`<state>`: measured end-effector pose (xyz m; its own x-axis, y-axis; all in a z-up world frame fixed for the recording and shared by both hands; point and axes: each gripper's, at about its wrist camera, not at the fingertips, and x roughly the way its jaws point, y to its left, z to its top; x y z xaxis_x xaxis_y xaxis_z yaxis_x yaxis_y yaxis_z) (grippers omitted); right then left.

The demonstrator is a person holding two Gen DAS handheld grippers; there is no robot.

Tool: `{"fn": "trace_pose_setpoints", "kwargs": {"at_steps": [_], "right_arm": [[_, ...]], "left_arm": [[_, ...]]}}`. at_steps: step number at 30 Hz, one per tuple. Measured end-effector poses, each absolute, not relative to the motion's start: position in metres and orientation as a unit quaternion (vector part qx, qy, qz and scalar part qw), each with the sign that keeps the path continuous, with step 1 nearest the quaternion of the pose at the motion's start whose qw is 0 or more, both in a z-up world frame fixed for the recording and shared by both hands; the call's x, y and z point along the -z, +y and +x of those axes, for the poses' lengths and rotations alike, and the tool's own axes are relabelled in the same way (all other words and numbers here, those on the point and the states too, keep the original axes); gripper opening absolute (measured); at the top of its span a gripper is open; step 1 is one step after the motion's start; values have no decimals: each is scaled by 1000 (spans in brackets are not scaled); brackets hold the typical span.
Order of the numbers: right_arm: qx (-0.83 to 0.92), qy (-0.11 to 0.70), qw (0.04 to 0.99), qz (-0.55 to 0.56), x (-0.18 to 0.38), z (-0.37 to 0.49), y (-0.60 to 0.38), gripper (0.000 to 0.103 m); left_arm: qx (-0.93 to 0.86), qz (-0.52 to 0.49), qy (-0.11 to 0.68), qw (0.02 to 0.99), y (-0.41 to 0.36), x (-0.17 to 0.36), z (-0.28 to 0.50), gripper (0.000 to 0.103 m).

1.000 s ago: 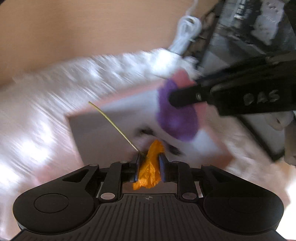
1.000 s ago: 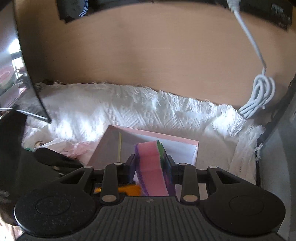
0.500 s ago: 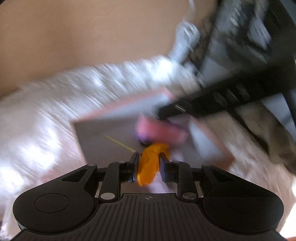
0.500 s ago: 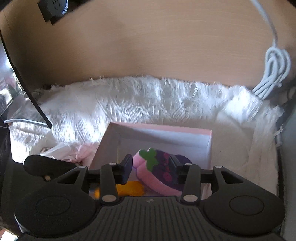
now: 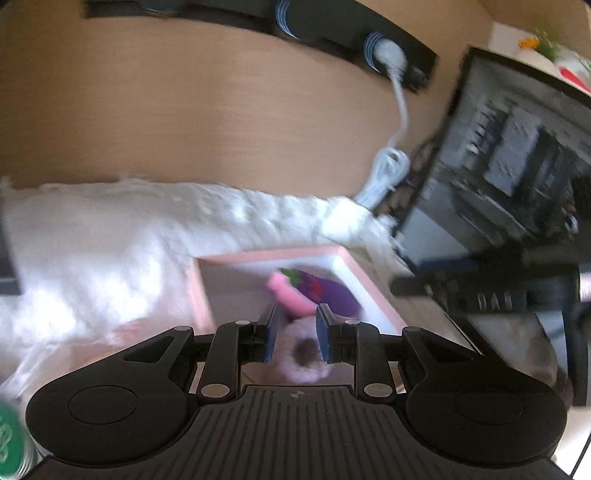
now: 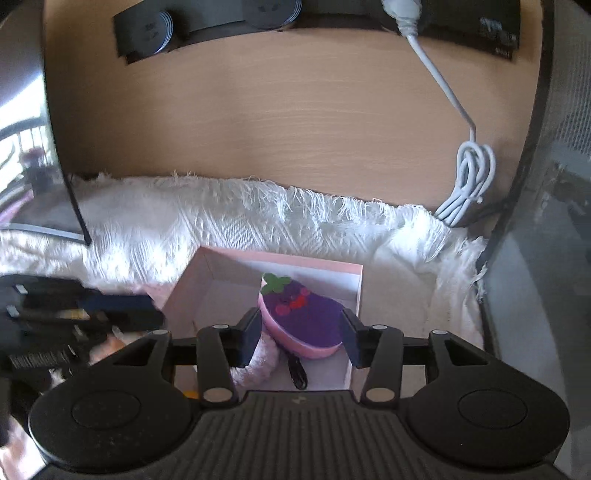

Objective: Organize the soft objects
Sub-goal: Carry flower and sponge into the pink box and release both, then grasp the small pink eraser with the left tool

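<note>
A pink-rimmed white box (image 6: 288,260) sits on a white fringed cloth (image 6: 229,225). Flat inside it lies a purple and pink plush toy with a green leaf (image 6: 306,321). My right gripper (image 6: 301,336) straddles the toy; its jaws are opening and stand just off the toy's sides. A fluffy pink scrunchie (image 6: 258,356), a black hair clip (image 6: 297,373) and a bit of an orange thing (image 6: 190,394) also lie in the box. My left gripper (image 5: 297,334) is open beside the box (image 5: 273,254). The scrunchie (image 5: 304,356) shows through its gap. The toy (image 5: 314,291) lies beyond.
A wooden back panel (image 6: 277,110) carries a black power strip (image 6: 207,22). A coiled white cable (image 6: 469,177) hangs at the right. A dark monitor (image 5: 517,166) stands right of the box. Something green (image 5: 9,435) is at the left wrist view's lower left.
The right gripper has let go of the purple and pink toy, which now lies flat in the box. The orange thing is gone from the left gripper, which has drawn back and up.
</note>
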<state>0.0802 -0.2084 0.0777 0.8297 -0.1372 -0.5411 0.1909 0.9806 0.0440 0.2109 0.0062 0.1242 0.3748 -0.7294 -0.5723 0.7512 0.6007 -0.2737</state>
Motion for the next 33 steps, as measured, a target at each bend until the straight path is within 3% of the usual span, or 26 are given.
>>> {"fn": "trace_pose_setpoints", "kwargs": {"at_steps": [11, 17, 24, 33], "right_arm": [[24, 265, 964, 18, -62, 54, -152, 54], [-35, 253, 965, -54, -53, 41, -96, 61], [-96, 275, 951, -109, -38, 43, -36, 61], [-133, 302, 932, -147, -18, 39, -6, 61]], "left_arm": [[298, -33, 281, 912, 150, -158, 222, 26], [202, -10, 344, 917, 237, -123, 254, 26], [191, 80, 387, 899, 236, -68, 249, 26], [197, 129, 403, 885, 213, -37, 256, 25]]}}
